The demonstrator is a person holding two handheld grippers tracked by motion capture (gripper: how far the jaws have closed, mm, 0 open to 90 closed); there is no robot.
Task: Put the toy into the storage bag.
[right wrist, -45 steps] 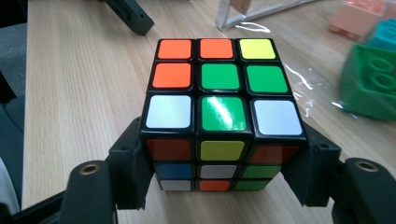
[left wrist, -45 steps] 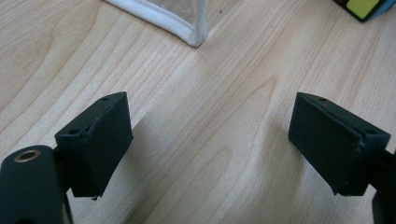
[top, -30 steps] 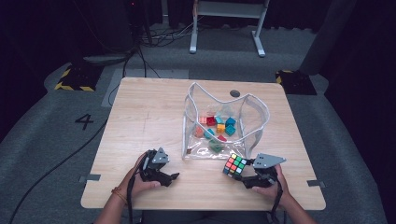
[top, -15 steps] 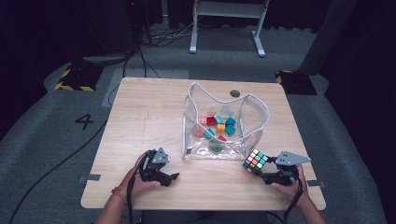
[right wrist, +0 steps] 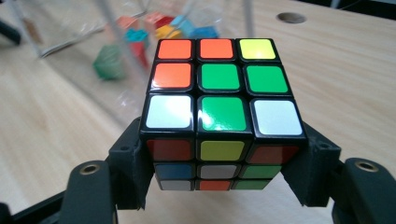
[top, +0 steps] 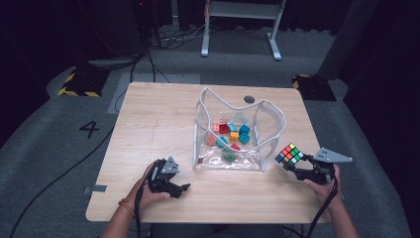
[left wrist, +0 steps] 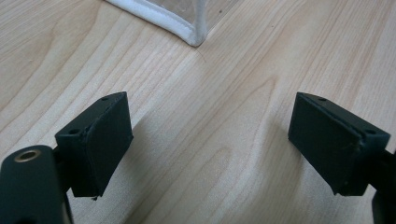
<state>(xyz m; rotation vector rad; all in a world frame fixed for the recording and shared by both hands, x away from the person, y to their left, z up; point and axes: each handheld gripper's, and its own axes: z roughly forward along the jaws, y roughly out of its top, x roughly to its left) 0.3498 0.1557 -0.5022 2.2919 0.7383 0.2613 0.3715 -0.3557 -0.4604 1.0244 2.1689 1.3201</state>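
The puzzle cube (right wrist: 223,112) looks light, rigid and smooth-sided, so flat opposite faces are the place to grip, and the right gripper (right wrist: 219,168) clamps it there by its lower layers. It hangs just right of the clear bag (top: 237,134). The left gripper (left wrist: 224,149) gapes wide and empty near the bag's corner.

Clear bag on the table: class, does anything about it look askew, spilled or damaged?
The clear bag sags open with its white rim wavy and lopsided, but the small coloured blocks all stay inside. Nothing looks spilled or torn.
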